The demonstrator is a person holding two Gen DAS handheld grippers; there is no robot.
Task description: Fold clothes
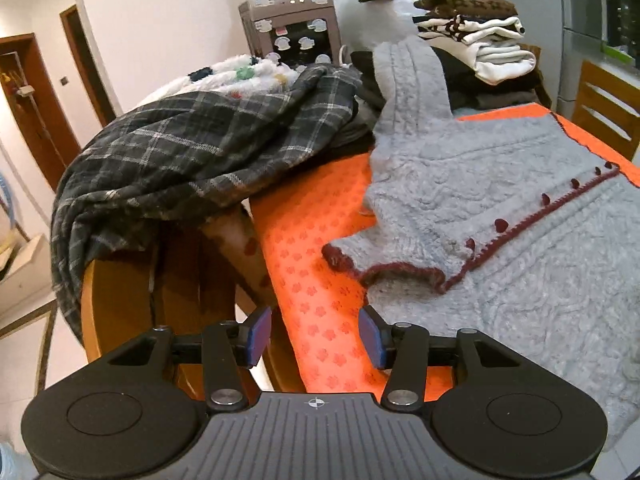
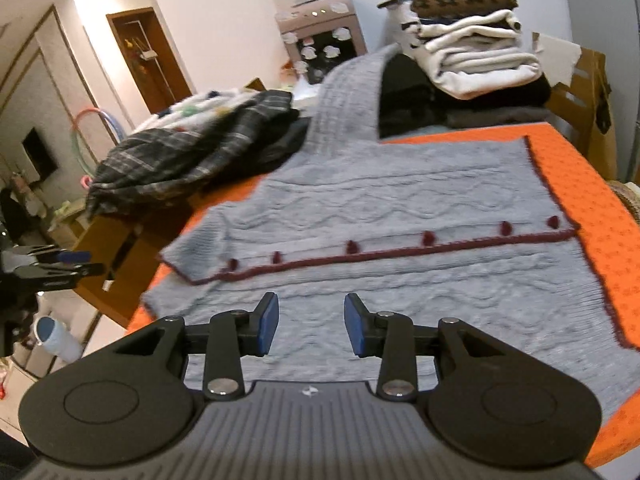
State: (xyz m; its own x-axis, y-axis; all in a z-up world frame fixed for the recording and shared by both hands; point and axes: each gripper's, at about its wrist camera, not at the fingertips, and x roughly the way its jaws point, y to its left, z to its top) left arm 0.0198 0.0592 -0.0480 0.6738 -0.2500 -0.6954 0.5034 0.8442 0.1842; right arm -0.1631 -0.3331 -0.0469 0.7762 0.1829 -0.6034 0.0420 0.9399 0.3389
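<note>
A grey knitted cardigan (image 2: 400,208) with a dark red edge and dark red buttons lies spread flat on the orange mat (image 2: 580,200). One sleeve (image 2: 348,96) runs up over the clothes behind it. The same cardigan (image 1: 500,200) fills the right half of the left wrist view, its collar end (image 1: 400,276) toward me. My left gripper (image 1: 316,334) is open above the orange mat's (image 1: 312,248) left edge, with nothing between its blue pads. My right gripper (image 2: 311,324) is open above the cardigan's near part, holding nothing. At far left of the right wrist view the left gripper (image 2: 60,266) shows.
A dark plaid garment (image 1: 180,152) hangs over a wooden chair (image 1: 132,308) left of the table. Behind it lies a white fluffy garment (image 1: 240,76). Folded clothes (image 2: 480,60) are stacked at the back right. A water dispenser (image 1: 296,28) stands behind. A wooden chair (image 1: 604,112) is at right.
</note>
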